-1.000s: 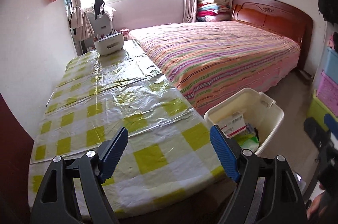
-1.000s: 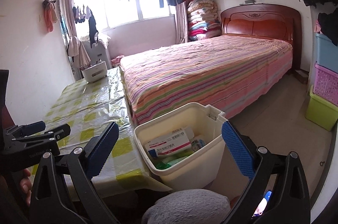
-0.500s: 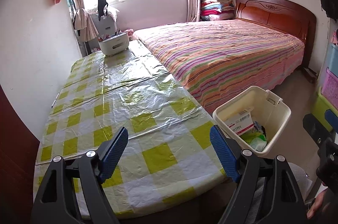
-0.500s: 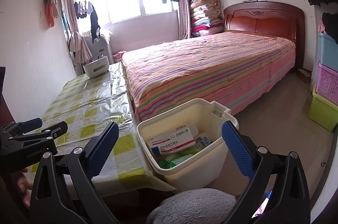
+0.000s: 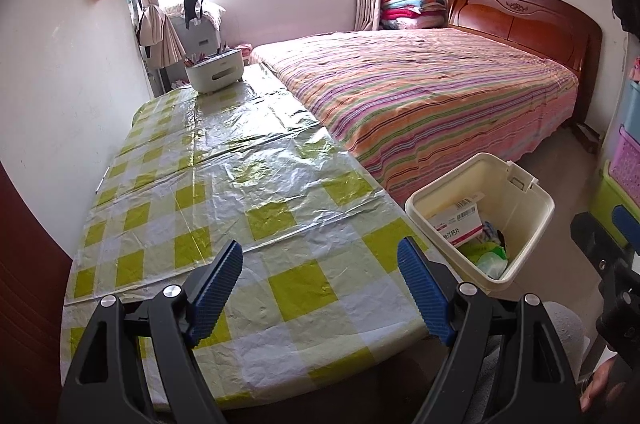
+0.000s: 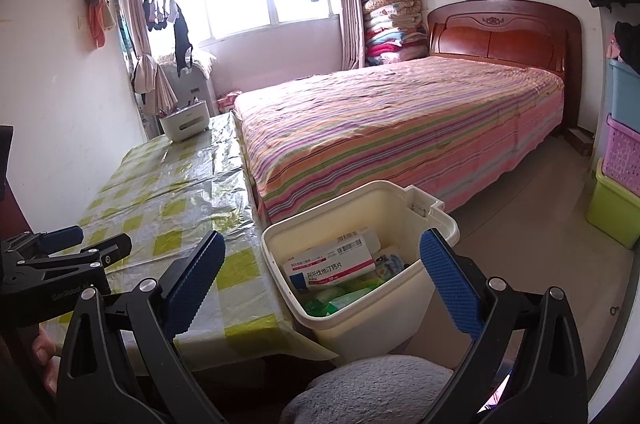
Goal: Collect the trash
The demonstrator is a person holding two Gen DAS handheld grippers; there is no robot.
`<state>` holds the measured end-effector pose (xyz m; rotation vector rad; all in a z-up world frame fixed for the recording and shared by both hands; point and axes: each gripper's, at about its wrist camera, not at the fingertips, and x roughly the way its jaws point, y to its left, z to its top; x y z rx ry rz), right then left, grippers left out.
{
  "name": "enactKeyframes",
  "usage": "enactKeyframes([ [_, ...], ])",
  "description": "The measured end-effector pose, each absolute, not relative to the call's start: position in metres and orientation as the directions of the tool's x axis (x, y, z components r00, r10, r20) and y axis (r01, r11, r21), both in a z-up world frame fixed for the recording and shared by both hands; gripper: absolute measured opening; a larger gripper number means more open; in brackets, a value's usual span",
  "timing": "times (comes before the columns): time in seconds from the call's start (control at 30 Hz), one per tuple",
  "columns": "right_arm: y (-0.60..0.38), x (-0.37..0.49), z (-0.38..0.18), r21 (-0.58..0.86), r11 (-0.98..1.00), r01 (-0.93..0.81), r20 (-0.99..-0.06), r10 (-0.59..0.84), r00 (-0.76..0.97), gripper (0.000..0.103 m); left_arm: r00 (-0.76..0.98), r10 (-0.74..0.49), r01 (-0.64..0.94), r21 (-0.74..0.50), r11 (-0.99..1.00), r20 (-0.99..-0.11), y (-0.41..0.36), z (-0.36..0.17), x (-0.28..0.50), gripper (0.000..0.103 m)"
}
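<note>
A cream plastic bin (image 5: 532,220) (image 6: 400,200) stands on the floor between the table and the bed. Inside lie a white and red medicine box (image 5: 458,224) (image 6: 332,260) and some green and white wrappers (image 5: 490,258) (image 6: 340,298). My left gripper (image 5: 320,278) hovers open over the near end of the table, nothing between its blue pads. My right gripper (image 6: 322,274) is open too, in front of and slightly above the bin, holding nothing. Each gripper shows at the edge of the other's view.
A table with a yellow-checked plastic cloth (image 5: 208,184) (image 6: 168,192) runs along the left wall, a white caddy (image 5: 216,70) at its far end. A striped bed (image 5: 420,96) fills the middle. Stacked coloured boxes (image 6: 620,180) stand at the right. A grey-clad knee (image 6: 368,388) is below.
The left wrist view has drawn back slightly, showing more of the table's near end and the bin further right. The right view barely shifted. Both grippers stayed open.
</note>
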<state>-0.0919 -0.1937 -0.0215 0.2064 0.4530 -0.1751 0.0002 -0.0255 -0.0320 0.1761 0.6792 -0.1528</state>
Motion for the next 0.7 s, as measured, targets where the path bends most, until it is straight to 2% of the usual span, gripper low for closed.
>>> enactKeyframes([
  [0.7, -0.198, -0.094, -0.027, 0.183, 0.962, 0.203, -0.451, -0.101, 0.887, 0.096, 0.77, -0.073, 0.23, 0.168, 0.958, -0.634, -0.042, -0.035, -0.006, 0.078],
])
